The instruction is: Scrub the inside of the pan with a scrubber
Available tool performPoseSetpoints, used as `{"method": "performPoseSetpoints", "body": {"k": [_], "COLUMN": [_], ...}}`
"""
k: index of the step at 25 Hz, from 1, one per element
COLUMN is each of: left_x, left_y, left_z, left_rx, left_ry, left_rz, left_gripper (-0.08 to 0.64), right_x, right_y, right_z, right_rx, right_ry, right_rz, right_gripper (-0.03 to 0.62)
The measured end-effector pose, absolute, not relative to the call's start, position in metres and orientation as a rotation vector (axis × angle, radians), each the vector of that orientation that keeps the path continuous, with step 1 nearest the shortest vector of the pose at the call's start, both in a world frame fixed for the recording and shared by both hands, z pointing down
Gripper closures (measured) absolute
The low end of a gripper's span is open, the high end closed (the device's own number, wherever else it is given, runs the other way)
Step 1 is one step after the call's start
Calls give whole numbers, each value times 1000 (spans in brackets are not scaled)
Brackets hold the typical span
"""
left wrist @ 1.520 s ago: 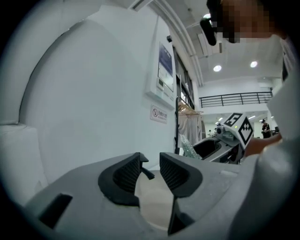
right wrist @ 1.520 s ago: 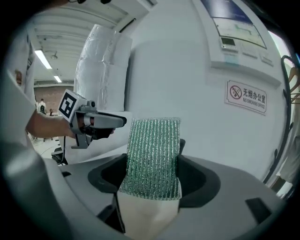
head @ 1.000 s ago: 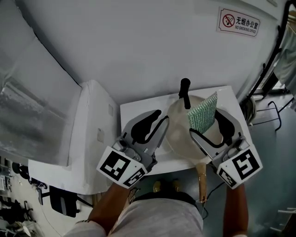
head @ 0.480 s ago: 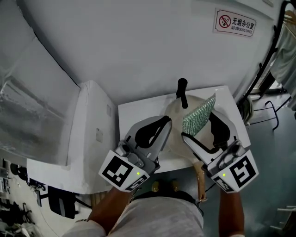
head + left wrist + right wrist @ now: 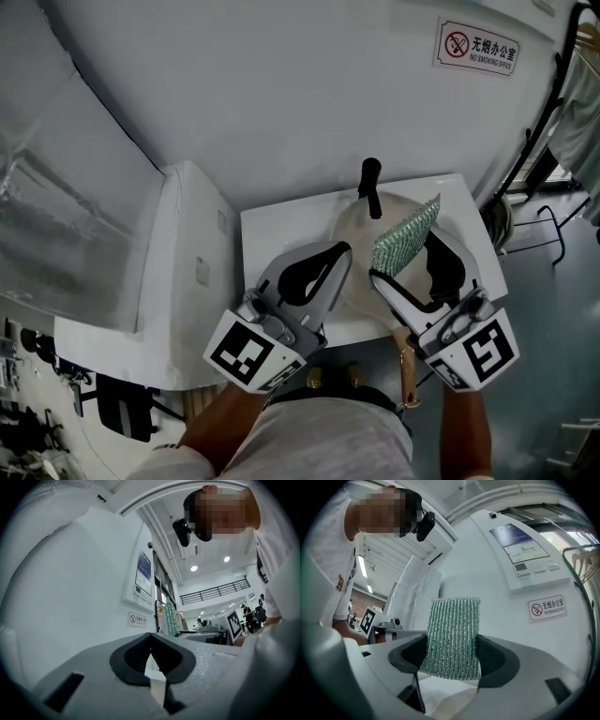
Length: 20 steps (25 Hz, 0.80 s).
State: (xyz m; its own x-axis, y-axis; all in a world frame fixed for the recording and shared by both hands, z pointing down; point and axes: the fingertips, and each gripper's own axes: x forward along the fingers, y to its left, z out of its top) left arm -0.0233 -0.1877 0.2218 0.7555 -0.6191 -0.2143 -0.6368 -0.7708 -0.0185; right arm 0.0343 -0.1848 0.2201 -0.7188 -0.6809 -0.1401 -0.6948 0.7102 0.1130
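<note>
On the white counter (image 5: 272, 234) lies a cream-coloured pan (image 5: 358, 239). A wooden handle (image 5: 408, 364) hangs past the counter's near edge. At the pan's far rim stands a black handle-like piece (image 5: 369, 186).

The right tongs (image 5: 405, 255) are clamped on a green woven scrubber (image 5: 406, 237). The right gripper view confirms this: the scrubber (image 5: 453, 630) is pinched between both jaws of the right tongs (image 5: 452, 645), and its free end stands up beyond them. From the head view the scrubber sits over the right part of the pan. Contact with the pan cannot be determined.

The left tongs (image 5: 337, 251) lie over the pan's left edge. In the left gripper view the left tongs (image 5: 150, 637) have their jaw tips together and hold nothing.

A no-smoking sign (image 5: 477, 45) hangs on the wall behind.
</note>
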Motion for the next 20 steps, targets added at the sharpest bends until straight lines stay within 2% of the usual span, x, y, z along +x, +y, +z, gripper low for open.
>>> {"method": "performPoseSetpoints", "body": {"k": [20], "left_x": [-20], "left_y": [-187], "left_z": [219], "left_rx": [-2848], "left_ry": [1033], "left_rz": [311], "left_gripper": [545], "right_x": [40], "right_y": [-183], "right_z": [223], "right_rx": [-1154], "right_ry": [2825], "right_rz": [250], "right_gripper": [255]}}
